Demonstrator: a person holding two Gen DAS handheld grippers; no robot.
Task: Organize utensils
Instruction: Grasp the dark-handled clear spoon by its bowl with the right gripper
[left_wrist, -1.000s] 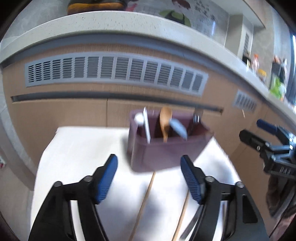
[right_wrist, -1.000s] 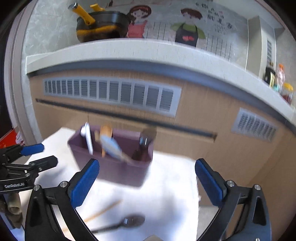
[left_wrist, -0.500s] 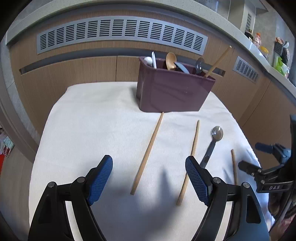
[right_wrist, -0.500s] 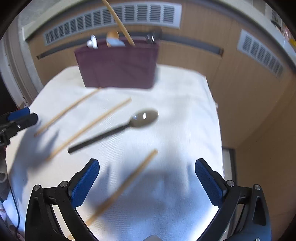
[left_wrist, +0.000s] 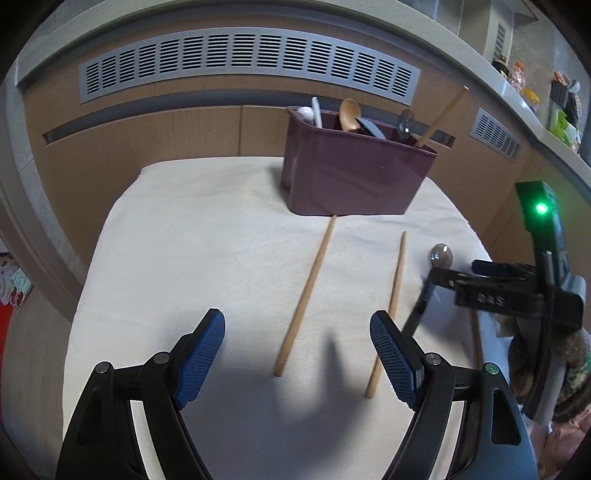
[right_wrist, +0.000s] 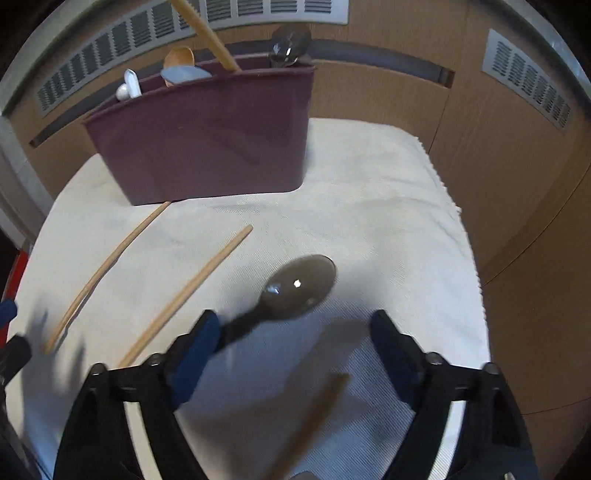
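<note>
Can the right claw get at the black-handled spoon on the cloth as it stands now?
Probably yes. The right claw sits low over the spoon, its jaws just closing, handle beside the left pad, not yet pinched. Nothing covers it; a chopstick lies just nearer the camera.

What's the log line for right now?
left gripper: open, over chopsticks | right gripper: jaws just closing, empty, low beside spoon | holder: one chopstick in, three loose
</note>
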